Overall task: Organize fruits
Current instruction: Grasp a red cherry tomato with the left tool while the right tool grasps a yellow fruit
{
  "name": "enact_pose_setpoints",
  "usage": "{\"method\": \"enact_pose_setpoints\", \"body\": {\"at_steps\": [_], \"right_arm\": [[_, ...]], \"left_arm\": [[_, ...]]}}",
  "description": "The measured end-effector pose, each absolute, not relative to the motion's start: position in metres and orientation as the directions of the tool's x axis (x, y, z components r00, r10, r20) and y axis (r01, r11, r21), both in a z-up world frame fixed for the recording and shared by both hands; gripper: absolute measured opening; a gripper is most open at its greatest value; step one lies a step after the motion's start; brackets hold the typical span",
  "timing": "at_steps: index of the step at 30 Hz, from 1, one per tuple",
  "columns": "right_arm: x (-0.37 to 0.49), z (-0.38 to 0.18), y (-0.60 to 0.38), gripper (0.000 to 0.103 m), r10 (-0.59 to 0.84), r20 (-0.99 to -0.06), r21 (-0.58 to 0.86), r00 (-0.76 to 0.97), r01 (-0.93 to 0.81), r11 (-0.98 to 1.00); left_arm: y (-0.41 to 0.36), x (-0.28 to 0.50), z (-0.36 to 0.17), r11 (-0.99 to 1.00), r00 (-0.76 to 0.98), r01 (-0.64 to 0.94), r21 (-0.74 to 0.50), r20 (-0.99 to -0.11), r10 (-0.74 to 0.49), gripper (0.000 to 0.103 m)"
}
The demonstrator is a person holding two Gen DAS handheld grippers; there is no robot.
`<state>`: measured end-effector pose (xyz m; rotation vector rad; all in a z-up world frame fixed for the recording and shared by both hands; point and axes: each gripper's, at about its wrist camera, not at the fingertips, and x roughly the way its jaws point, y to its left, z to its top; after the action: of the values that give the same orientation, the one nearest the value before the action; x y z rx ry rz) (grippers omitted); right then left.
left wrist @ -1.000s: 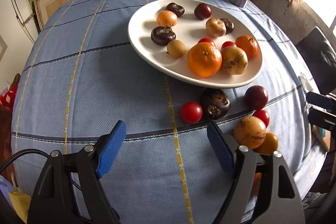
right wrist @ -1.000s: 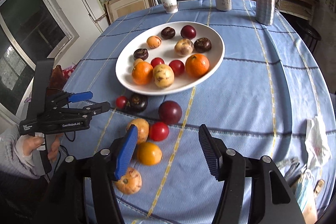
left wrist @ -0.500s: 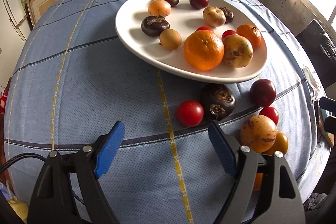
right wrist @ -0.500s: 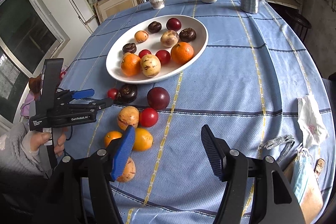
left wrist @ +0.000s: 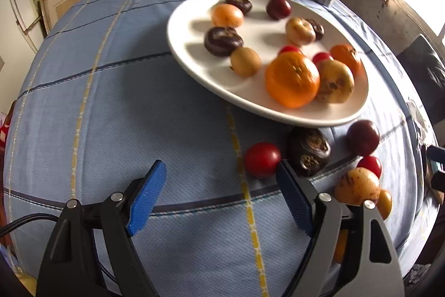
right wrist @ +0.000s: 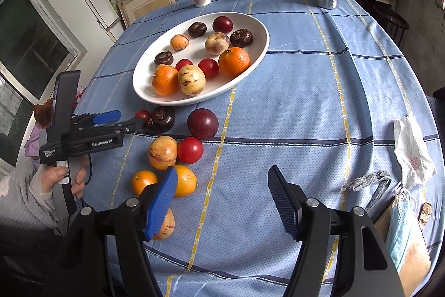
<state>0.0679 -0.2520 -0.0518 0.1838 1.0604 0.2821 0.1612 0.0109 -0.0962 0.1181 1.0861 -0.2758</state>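
Counting eleven fruits on the oval white plate [right wrist: 258, 46] and eight loose fruits [right wrist: 202, 124] on the blue checked cloth of the round surface [right wrist: 306, 91], near its front edge. Left gripper [left wrist: 221, 178] wide, empty, beside a red tomato [left wrist: 262, 159]. Right gripper [right wrist: 222, 187] just been opening, nothing between; bare cloth ahead.
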Motion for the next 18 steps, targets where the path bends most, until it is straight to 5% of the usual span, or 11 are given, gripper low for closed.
{"method": "enact_pose_setpoints", "body": {"at_steps": [7, 18], "right_arm": [[0.069, -0.053, -0.252, 0.068, 0.318, -0.832, 0.284, 0.455, -0.142, 0.948], [0.068, -0.054, -0.254, 0.068, 0.309, -0.833, 0.278, 0.458, -0.136, 0.951]], "left_arm": [[0.013, 0.163, -0.094, 0.954, 0.408, 0.282, -0.102, -0.887, -0.215, 0.075], [-0.002, 0.163, -0.099, 0.928, 0.374, 0.342, -0.147, -0.885, -0.278, 0.048]]}}
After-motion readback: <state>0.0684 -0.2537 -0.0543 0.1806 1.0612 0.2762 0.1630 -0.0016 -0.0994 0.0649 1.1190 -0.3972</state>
